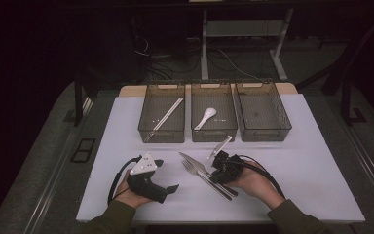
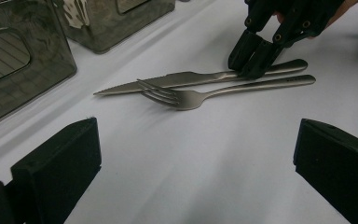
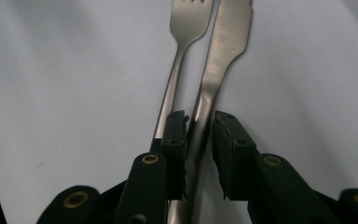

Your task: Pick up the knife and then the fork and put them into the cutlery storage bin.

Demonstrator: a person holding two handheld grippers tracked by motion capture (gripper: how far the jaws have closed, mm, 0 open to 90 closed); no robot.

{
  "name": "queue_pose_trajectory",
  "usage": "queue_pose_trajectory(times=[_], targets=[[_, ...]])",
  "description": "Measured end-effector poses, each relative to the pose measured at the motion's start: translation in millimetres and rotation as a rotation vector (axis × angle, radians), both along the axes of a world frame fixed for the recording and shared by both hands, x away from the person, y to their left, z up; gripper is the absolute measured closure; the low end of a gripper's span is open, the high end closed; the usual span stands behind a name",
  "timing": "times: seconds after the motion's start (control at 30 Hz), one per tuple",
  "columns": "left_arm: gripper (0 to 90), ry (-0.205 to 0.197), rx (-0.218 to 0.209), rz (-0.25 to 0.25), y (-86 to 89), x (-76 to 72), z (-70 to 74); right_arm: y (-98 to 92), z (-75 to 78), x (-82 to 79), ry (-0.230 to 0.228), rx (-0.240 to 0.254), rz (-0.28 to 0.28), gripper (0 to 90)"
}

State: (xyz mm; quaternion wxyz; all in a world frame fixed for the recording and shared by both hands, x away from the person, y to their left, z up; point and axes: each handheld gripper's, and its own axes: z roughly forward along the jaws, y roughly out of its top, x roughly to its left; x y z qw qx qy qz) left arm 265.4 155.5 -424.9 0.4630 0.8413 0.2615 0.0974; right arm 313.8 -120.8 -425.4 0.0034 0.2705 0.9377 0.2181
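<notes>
A steel knife (image 1: 193, 161) and a fork (image 1: 190, 168) lie side by side on the white table, tips toward the far left. My right gripper (image 1: 215, 176) is down at their handles. In the right gripper view its jaws (image 3: 199, 135) straddle the knife handle (image 3: 204, 116), very near it, and a thin gap shows at the right pad (image 3: 223, 149). The fork (image 3: 179, 60) lies just outside the left pad. The left gripper view shows the same right gripper (image 2: 254, 65) over the knife handle. My left gripper (image 1: 167, 174) rests open on the table, aimed at the cutlery, jaws (image 2: 196, 158) wide apart with nothing between them.
Three smoky plastic bins stand in a row at the back. The left bin (image 1: 161, 131) holds chopsticks (image 1: 168, 113), the middle bin (image 1: 214, 132) a white spoon (image 1: 206, 117), and the right bin (image 1: 263, 132) looks empty. Bare white tabletop (image 1: 311, 165) lies to the right.
</notes>
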Motion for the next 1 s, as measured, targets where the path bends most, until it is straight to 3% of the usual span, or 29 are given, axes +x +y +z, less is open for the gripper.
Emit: queue_pose_trajectory(times=[0.17,0.43,0.63,0.9,1.0], targets=[[0.0,-0.001,-0.001,-0.002,0.1,-0.1,0.2,9.1,2.9,7.6,0.039,-0.056,0.011,74.8],[0.0,0.002,0.0,-0.004,-0.6,-0.4,-0.2,22.8,5.2,12.7,0.073,-0.142,-0.023,75.3],[0.0,0.002,-0.001,-0.005,-0.6,-0.5,-0.1,31.6,5.6,12.5,0.064,-0.208,-0.052,77.4],[0.0,0.001,0.0,-0.008,-0.9,-0.5,-0.2,32.5,5.5,11.7,0.054,-0.22,-0.065,79.3],[0.0,0.001,0.0,-0.009,-1.0,-0.4,-0.2,30.6,5.6,10.6,0.056,-0.2,-0.071,79.6]])
